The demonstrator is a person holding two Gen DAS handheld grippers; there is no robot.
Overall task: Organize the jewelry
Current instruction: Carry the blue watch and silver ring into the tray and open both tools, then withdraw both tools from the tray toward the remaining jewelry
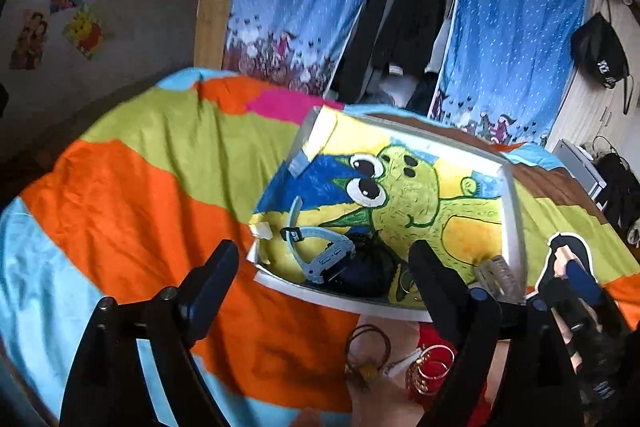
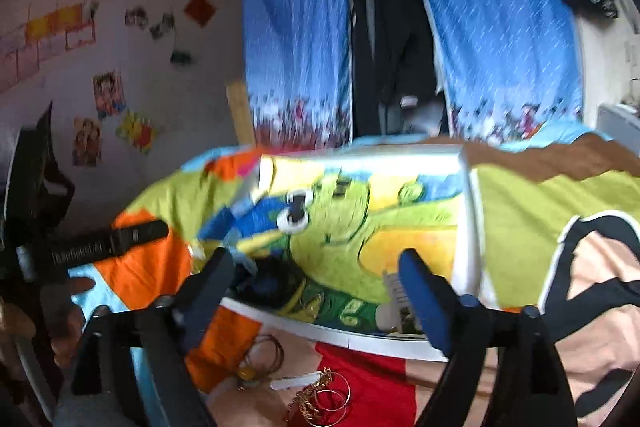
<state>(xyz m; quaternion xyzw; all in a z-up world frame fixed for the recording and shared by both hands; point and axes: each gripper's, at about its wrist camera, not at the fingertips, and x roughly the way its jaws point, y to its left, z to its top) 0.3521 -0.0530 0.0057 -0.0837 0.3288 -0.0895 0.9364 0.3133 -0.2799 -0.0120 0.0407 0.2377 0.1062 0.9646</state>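
Your colourful patchwork bedspread [image 1: 132, 195] covers the bed, and on it lies the shallow white box [image 1: 510, 211] lined with a green cartoon drawing. In the box's near left corner sit a light blue wristwatch [image 1: 320, 251] and a dark pouch [image 1: 370, 269], touching; a clear hair claw [image 1: 498, 277] rests in its near right corner. On the bedspread just outside the box's near edge lie brown hair ties [image 1: 366, 345] and gold hoop earrings [image 1: 434, 367]. Your left gripper [image 1: 324, 263] and right gripper [image 2: 316, 269] both hang wide apart and hold nothing.
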